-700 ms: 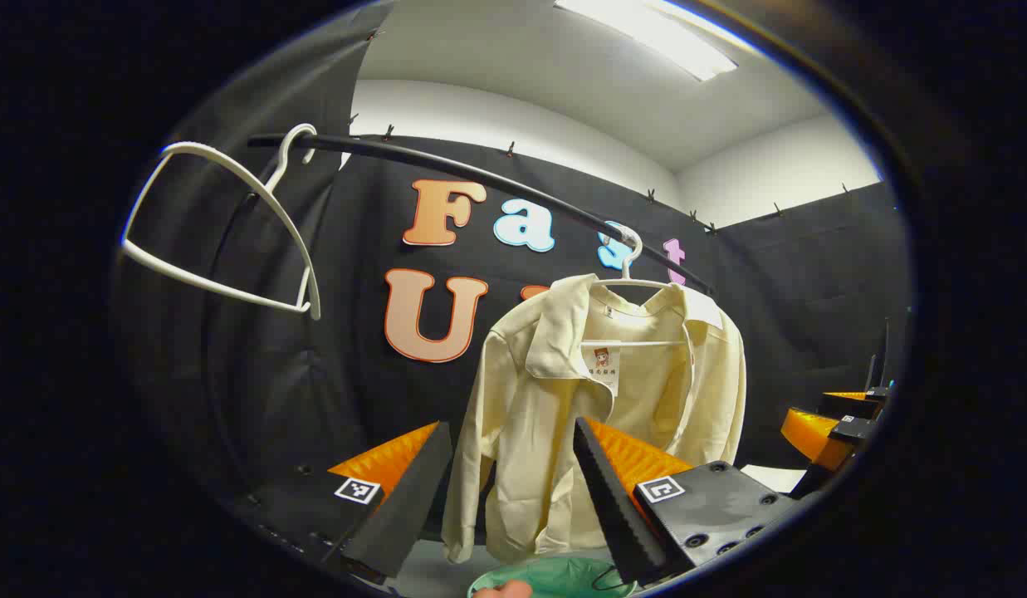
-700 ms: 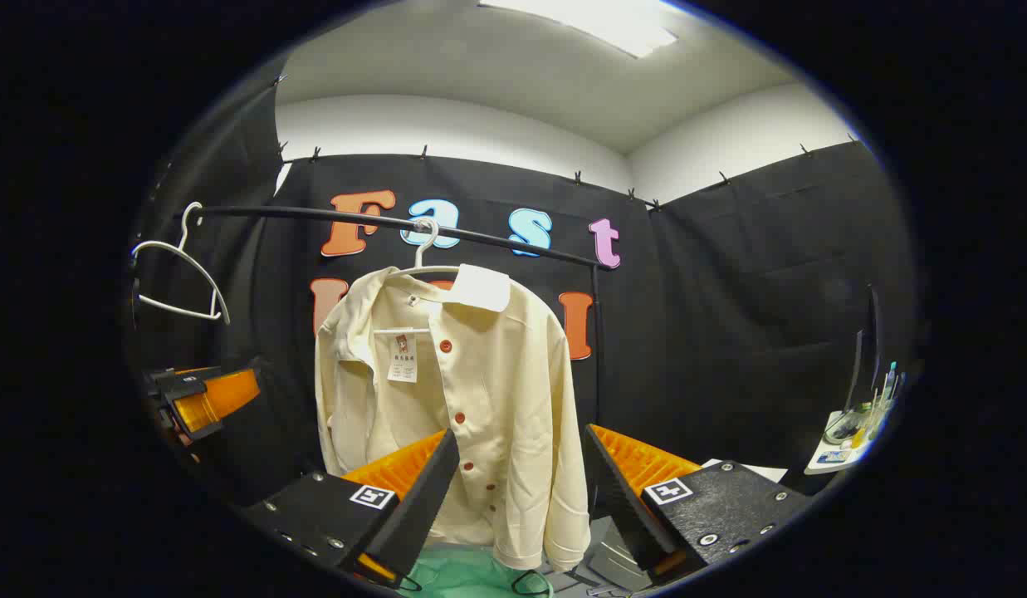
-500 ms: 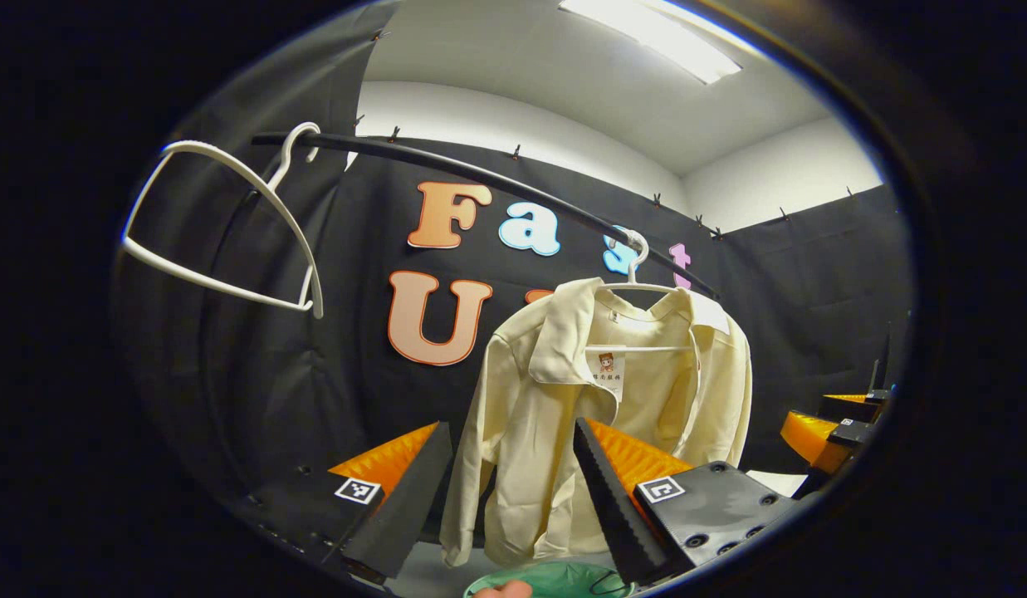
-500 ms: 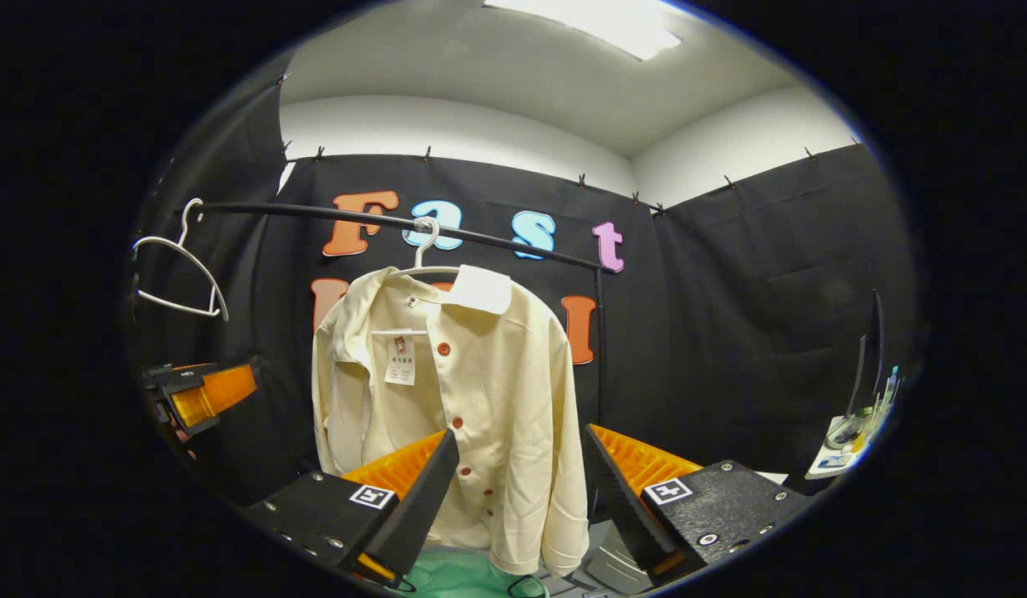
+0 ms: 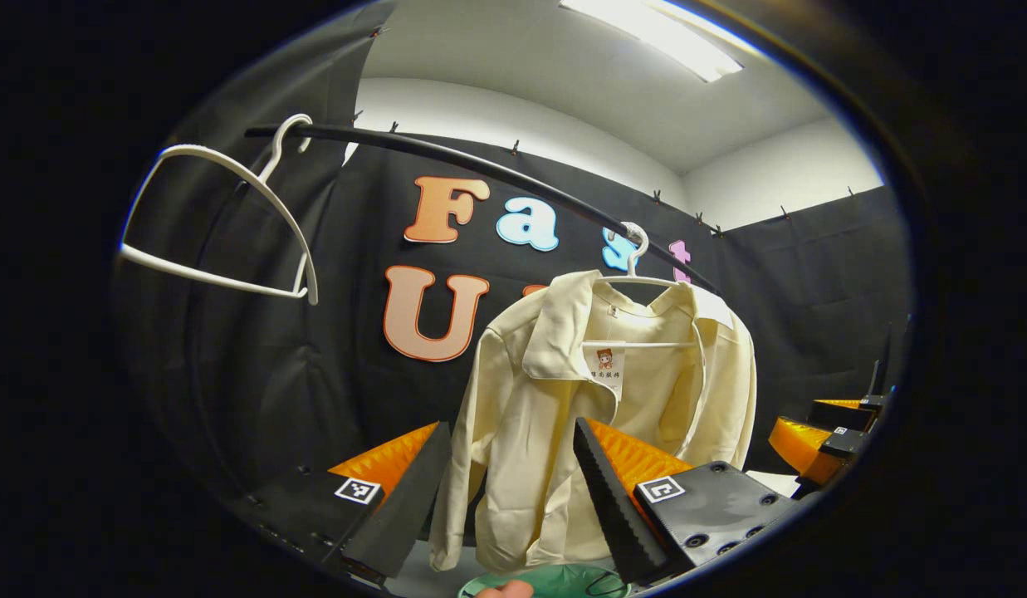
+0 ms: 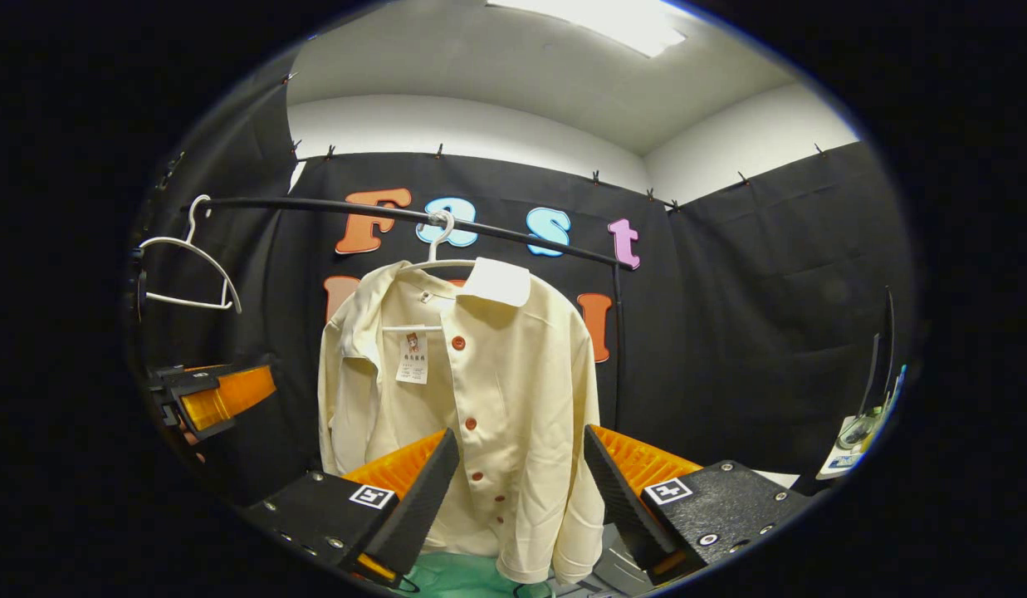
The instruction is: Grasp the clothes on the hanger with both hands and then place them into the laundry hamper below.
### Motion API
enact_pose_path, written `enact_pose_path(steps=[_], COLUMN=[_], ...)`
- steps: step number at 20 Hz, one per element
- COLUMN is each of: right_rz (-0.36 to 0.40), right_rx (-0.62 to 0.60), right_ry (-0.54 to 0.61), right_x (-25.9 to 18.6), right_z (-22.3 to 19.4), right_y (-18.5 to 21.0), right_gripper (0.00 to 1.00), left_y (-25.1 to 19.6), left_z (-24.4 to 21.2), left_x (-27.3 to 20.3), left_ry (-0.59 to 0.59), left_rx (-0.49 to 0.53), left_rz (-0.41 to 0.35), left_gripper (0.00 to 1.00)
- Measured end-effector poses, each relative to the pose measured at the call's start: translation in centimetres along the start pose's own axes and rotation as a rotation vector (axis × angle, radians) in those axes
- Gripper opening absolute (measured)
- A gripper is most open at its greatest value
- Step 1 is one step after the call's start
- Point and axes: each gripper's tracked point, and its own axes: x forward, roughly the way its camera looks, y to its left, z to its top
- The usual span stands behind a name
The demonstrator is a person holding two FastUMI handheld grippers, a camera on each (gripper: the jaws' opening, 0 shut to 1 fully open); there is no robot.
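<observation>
A cream button-up shirt (image 5: 596, 415) (image 6: 480, 407) hangs open-fronted on a white hanger (image 5: 638, 278) (image 6: 434, 262) from a black rail (image 5: 480, 170) (image 6: 380, 214). Below it lies the green laundry hamper (image 5: 555, 581) (image 6: 455, 577), seen as a green rim and lining. My left gripper (image 5: 505, 498) stands open in front of the shirt's lower part, apart from it. My right gripper (image 6: 517, 502) is open too, the shirt's hem hanging between its fingers farther off. The right gripper (image 5: 820, 436) also shows at the right edge of the left gripper view, the left gripper (image 6: 206, 399) at the left of the right gripper view.
An empty white hanger (image 5: 222, 224) (image 6: 185, 274) hangs at the rail's left end. Black cloth walls close the booth on all sides. A small table with bottles and clutter (image 6: 862, 432) stands at the far right. A fingertip (image 5: 503, 589) shows at the bottom edge.
Both grippers have shifted a little; the shirt sits slightly larger and lower in both views. Both stay open.
</observation>
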Motion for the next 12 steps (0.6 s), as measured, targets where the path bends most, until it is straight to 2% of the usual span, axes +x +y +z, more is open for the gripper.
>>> enact_pose_path(steps=[8,12], right_rz=[0.005,0.048], right_rx=[-0.001,0.008], right_ry=[-0.006,-0.007], right_x=[-0.1,1.5], right_z=[0.4,0.6], right_y=[0.0,2.0], right_gripper=[0.94,0.93], left_y=[-0.7,-0.6], left_z=[0.4,0.3], left_x=[0.4,0.2], left_ry=[-0.014,-0.003], left_rx=[0.009,0.009], left_rz=[-0.02,-0.021], left_gripper=[0.96,0.96])
